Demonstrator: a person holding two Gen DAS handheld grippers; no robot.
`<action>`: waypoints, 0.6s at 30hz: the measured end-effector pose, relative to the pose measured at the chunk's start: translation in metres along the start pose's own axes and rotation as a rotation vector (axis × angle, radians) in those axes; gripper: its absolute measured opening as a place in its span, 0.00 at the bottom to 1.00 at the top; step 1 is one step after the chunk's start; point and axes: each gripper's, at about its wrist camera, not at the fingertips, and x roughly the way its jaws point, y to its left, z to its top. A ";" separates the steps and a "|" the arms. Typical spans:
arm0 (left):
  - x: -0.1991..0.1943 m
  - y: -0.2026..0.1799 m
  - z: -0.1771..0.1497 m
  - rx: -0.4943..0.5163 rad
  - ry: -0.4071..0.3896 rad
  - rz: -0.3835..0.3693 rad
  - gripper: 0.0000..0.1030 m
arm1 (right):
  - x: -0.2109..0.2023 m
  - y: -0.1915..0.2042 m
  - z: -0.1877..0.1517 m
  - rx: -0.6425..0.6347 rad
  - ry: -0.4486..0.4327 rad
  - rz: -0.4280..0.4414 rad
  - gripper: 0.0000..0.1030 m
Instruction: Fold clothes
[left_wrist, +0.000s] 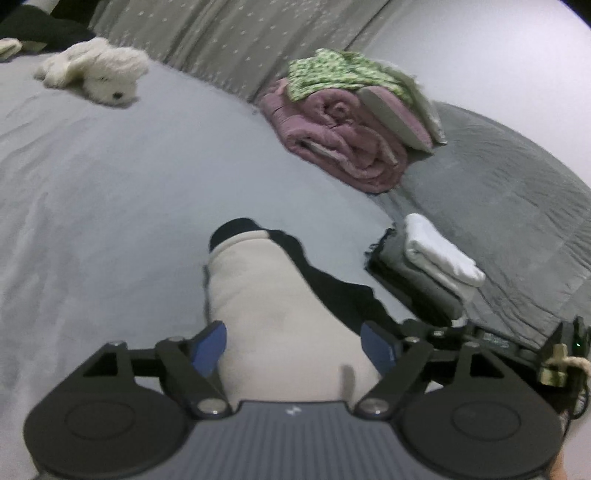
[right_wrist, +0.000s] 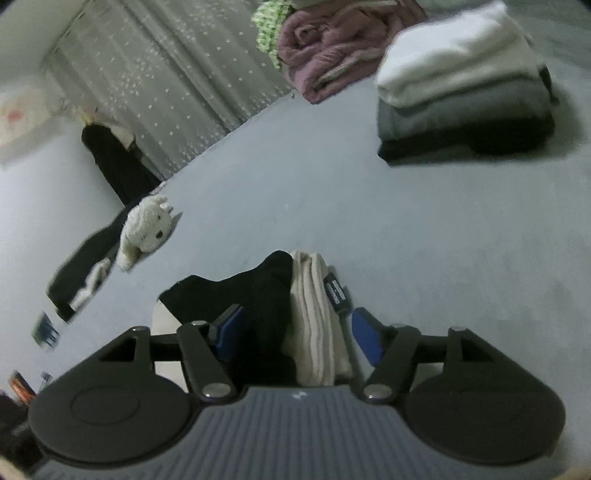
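No text can be read in either view. A small pale logo mark sits on the ribbed grey body of the left gripper (left_wrist: 294, 343) at 6 o'clock, and the same on the right gripper (right_wrist: 297, 325), too small to make out. A dark tag (right_wrist: 336, 291) on the cream and black garment (right_wrist: 314, 317) carries pale print, blurred beyond reading

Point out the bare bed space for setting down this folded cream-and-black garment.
Bare grey bedsheet lies between the white plush toy and the rolled pink blanket. Crowded: the right side, where the stack of folded white, grey and black clothes sits near the blanket.
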 end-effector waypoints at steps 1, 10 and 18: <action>0.002 0.001 0.001 -0.006 0.010 0.011 0.80 | -0.001 -0.003 0.001 0.027 0.007 0.012 0.68; 0.019 0.009 0.000 -0.056 0.093 0.067 0.84 | -0.003 -0.010 0.000 0.092 0.058 0.041 0.74; 0.022 0.013 0.002 -0.076 0.103 0.069 0.86 | -0.004 -0.012 -0.001 0.091 0.063 0.025 0.77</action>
